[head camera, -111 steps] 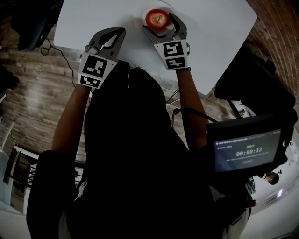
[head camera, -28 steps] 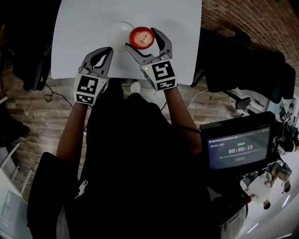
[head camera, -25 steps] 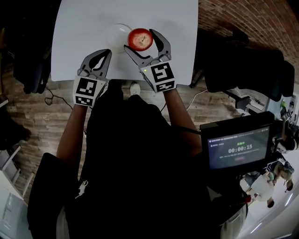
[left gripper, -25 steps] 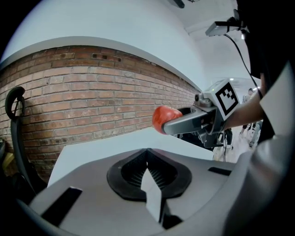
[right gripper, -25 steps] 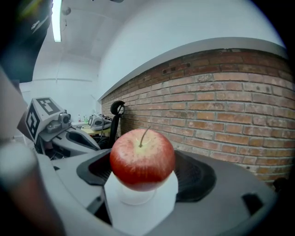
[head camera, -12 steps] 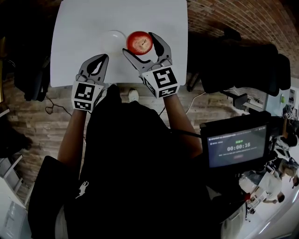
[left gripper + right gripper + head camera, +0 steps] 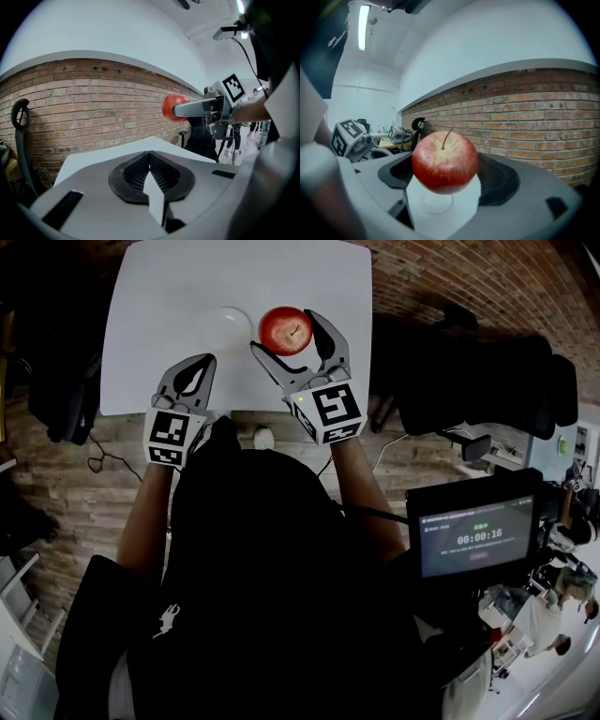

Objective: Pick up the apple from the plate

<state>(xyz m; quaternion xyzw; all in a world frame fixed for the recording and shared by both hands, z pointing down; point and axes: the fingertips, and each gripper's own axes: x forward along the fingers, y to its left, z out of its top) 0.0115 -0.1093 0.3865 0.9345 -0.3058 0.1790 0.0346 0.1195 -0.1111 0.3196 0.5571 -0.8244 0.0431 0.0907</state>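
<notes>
A red apple (image 7: 286,329) sits between the jaws of my right gripper (image 7: 284,332), which is shut on it and holds it above the white table (image 7: 159,296). The apple hangs just right of the white plate (image 7: 223,326), which has nothing on it. In the right gripper view the apple (image 7: 444,161) fills the gap between the two dark pads, stem up, with the plate (image 7: 438,202) showing below it. My left gripper (image 7: 201,365) rests at the table's near edge, shut with nothing in it. Its pads (image 7: 140,172) meet in the left gripper view, where the apple (image 7: 169,107) shows off to the right.
A brick wall (image 7: 93,108) runs behind the table. Black chairs (image 7: 469,371) stand to the right of it. A screen with a timer (image 7: 478,535) is at the person's right side. The table's near edge (image 7: 244,412) lies just under both grippers.
The right gripper, first closed around the apple on the plate, has lifted it off and carried it right of the plate. The left gripper stays shut at the near edge.
</notes>
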